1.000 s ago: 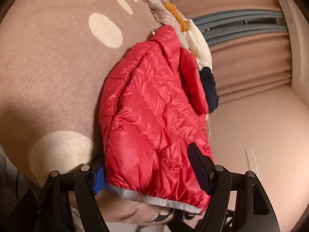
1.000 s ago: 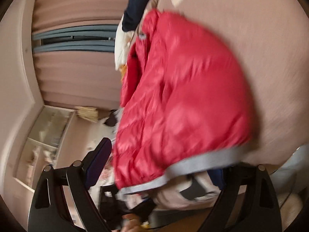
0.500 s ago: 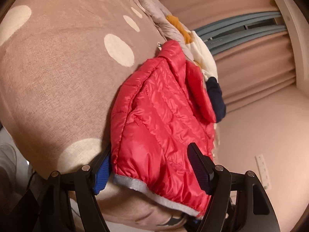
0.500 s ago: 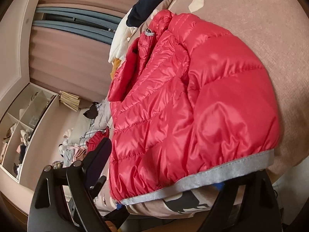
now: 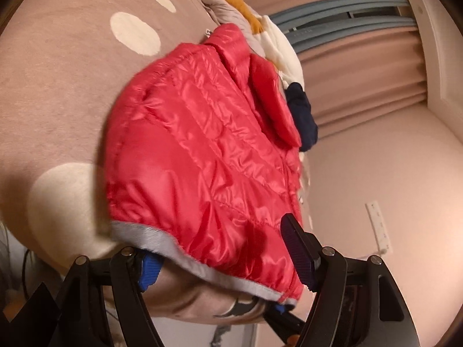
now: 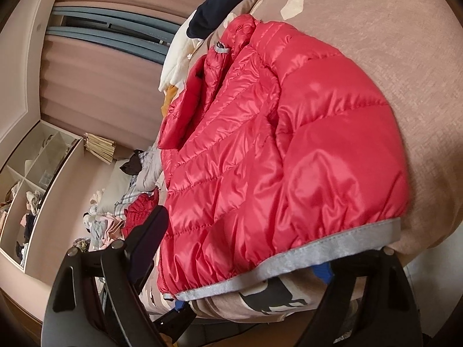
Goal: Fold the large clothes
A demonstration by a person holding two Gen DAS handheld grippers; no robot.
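A red puffer jacket (image 5: 202,144) with a grey hem lies folded on the beige bedcover (image 5: 58,92), also in the right wrist view as the red jacket (image 6: 289,150). Both grippers are rolled on their sides at the hem. My left gripper (image 5: 217,243) has its blue pad (image 5: 149,271) tucked under the hem and its dark pad (image 5: 298,254) against the jacket's top, so it is shut on the jacket. My right gripper (image 6: 246,245) straddles the hem. Its blue pad (image 6: 321,271) is under the hem, and its dark finger (image 6: 144,237) stands just off the jacket's edge.
White, orange and navy clothes (image 5: 301,115) are heaped on the bed beyond the collar. Pink curtains (image 5: 361,81) hang behind. A white shelf unit (image 6: 37,179) stands against the wall, with a pile of clothes (image 6: 130,199) beside it. The bed edge is right below both grippers.
The grey hem now drapes over my left gripper's blue pad, which stood beside the hem's corner before. The right view has rolled and steadied. The jacket has kept its place on the bed.
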